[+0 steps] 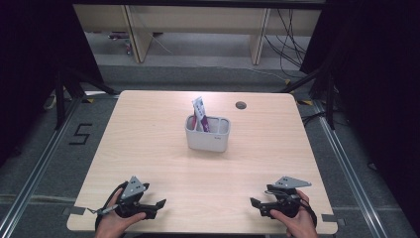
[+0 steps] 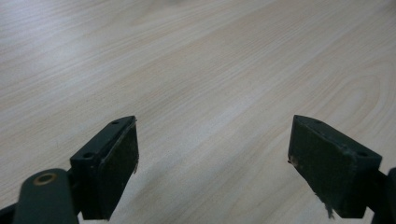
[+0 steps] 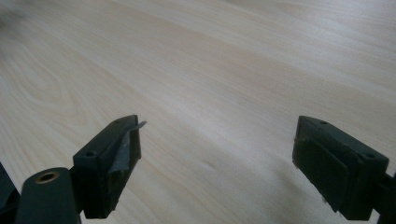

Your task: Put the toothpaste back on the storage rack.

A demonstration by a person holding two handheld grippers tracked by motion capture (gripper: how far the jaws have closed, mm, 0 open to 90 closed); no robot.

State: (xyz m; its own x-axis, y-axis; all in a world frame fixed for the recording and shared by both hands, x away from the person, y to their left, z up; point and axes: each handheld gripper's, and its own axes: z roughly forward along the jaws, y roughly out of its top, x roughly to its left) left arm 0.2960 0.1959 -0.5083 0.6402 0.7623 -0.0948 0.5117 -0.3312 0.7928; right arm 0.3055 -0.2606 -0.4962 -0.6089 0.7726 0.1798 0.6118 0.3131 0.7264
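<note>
Resting both sets of fingers wide apart and empty on the desk (image 1: 148, 144); ahead, the packet (image 1: 200, 113) in the bin (image 1: 208, 135) looks light, floppy — pinch its top edge.

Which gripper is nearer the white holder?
Roughly equal; left marginally, if either. Left gripper sits near-left of the white holder; right gripper sits near-right, both at the table's near edge.
</note>
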